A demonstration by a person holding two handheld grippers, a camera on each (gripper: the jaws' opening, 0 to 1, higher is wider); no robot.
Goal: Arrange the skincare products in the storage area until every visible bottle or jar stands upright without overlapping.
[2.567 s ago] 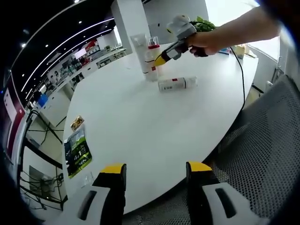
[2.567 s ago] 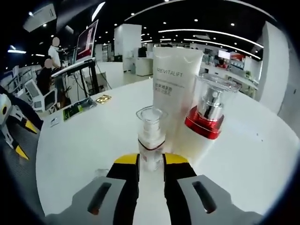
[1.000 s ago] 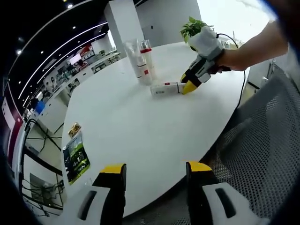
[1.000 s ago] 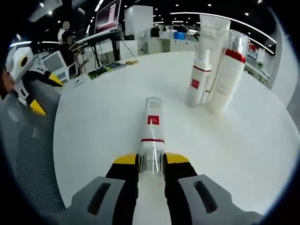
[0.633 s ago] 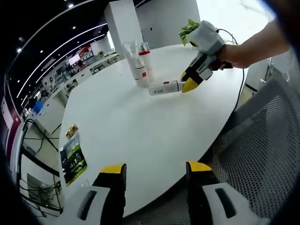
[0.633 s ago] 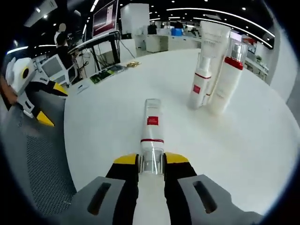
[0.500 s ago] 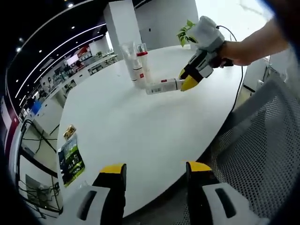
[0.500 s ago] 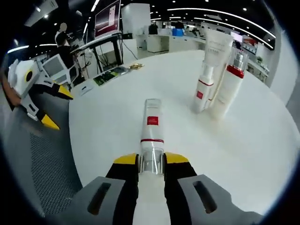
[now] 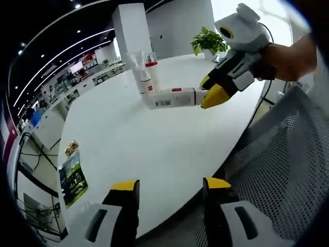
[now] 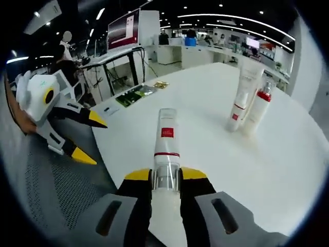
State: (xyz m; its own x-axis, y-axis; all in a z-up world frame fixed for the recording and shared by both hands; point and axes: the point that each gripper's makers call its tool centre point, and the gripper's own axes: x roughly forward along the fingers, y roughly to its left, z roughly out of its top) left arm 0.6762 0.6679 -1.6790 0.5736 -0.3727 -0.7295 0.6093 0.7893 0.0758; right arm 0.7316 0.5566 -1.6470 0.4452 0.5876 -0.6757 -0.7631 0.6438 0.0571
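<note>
My right gripper (image 10: 165, 180) is shut on the clear cap of a white bottle with a red label (image 10: 166, 138), holding it level above the white round table (image 10: 205, 154). In the left gripper view, the same gripper (image 9: 209, 92) carries that bottle (image 9: 172, 98) in the air. Three products stand upright together further off: a white tube (image 10: 247, 85), a red-collared bottle (image 10: 259, 112) and a small pump bottle (image 10: 235, 117); the cluster (image 9: 144, 74) is also seen from the left. My left gripper (image 9: 169, 188) is open and holds nothing, off the table's near edge, and appears at the left (image 10: 88, 137).
A grey mesh chair (image 9: 288, 170) sits by the table's edge. A green leaflet (image 9: 72, 172) and a small packet (image 9: 71, 148) lie near the far rim. A potted plant (image 9: 208, 38) stands at the back. A person (image 10: 64, 51) stands by a monitor (image 10: 123, 28) beyond the table.
My right gripper let go of the pump bottle, left upright by the tube, shut on the lying bottle's cap, lifted it off the table and drew it away from the standing group.
</note>
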